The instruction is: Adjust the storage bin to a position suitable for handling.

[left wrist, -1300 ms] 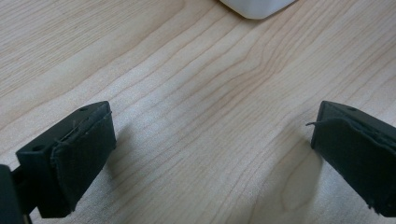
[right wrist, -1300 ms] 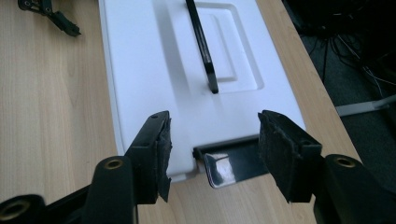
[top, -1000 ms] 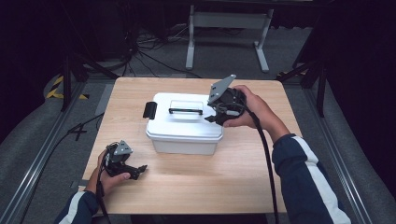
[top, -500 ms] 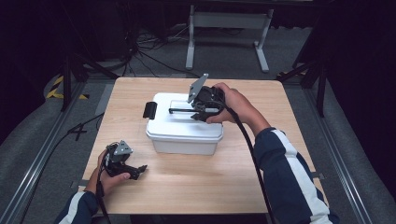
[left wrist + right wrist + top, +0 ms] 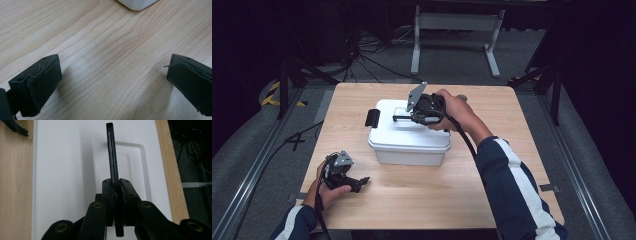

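At the centre of the high view, a white plastic box (image 5: 408, 134) is seen on a pale wooden table (image 5: 512, 165), with a black latch (image 5: 372, 118) at its left end. The right gripper (image 5: 398, 118) is held over the lid, and its jaws have just been closing; in the right gripper view they are pressed tight on the thin black handle (image 5: 111, 152), which stands up on edge from a shallow rectangular recess in the smooth lid. The grasp is judged done; lifting the lid or the box is judged still to come. At the lower left of the high view, the left gripper (image 5: 360, 182) is rested on the bare table, its matte, rubber-padded jaws spread wide and empty. The grain of the wood is clearly seen between them.
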Motion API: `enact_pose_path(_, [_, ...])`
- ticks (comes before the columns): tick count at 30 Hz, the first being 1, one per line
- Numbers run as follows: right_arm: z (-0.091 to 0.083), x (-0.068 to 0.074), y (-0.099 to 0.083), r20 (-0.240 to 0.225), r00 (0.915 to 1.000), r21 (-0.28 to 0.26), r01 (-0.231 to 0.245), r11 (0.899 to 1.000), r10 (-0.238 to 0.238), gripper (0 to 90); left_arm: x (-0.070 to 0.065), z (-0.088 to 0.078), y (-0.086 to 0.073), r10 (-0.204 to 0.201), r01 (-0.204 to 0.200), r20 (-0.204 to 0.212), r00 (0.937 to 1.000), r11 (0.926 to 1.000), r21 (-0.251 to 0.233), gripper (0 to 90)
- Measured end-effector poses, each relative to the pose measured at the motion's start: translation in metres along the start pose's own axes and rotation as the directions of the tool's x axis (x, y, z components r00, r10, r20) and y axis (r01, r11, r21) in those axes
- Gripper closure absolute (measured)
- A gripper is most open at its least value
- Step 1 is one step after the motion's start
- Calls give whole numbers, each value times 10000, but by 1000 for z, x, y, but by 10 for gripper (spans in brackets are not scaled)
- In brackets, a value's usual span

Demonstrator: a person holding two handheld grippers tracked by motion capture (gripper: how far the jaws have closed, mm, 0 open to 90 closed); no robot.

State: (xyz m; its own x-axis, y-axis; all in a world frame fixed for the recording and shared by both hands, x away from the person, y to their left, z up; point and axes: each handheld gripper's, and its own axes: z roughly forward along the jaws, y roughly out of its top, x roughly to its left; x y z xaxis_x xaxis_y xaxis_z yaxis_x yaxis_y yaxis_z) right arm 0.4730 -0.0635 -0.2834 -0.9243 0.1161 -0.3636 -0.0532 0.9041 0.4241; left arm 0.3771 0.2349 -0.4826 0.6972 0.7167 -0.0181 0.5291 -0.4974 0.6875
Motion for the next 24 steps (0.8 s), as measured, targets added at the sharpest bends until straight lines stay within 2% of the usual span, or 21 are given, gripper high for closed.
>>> enact_pose_path(7, [-1, -2, -1, 3, 9996, -129, 274, 9995, -274, 849, 0, 0, 0, -32, 32, 23, 10000, 10000, 9, 3])
enact_pose_path(12, [-3, -2, -2, -38, 9999, -166, 137, 9998, -138, 850, 0, 0, 0, -40, 40, 20, 10000, 10000, 6, 3])
enact_pose_path(15, [-4, -3, -2, 4, 9996, -254, 287, 9993, -287, 851, 0, 0, 0, -35, 35, 19, 10000, 10000, 6, 3])
enact_pose_path(24, [-11, -5, -1, 178, 9994, -391, 308, 9988, -301, 851, 0, 0, 0, -29, 29, 27, 10000, 10000, 16, 3])
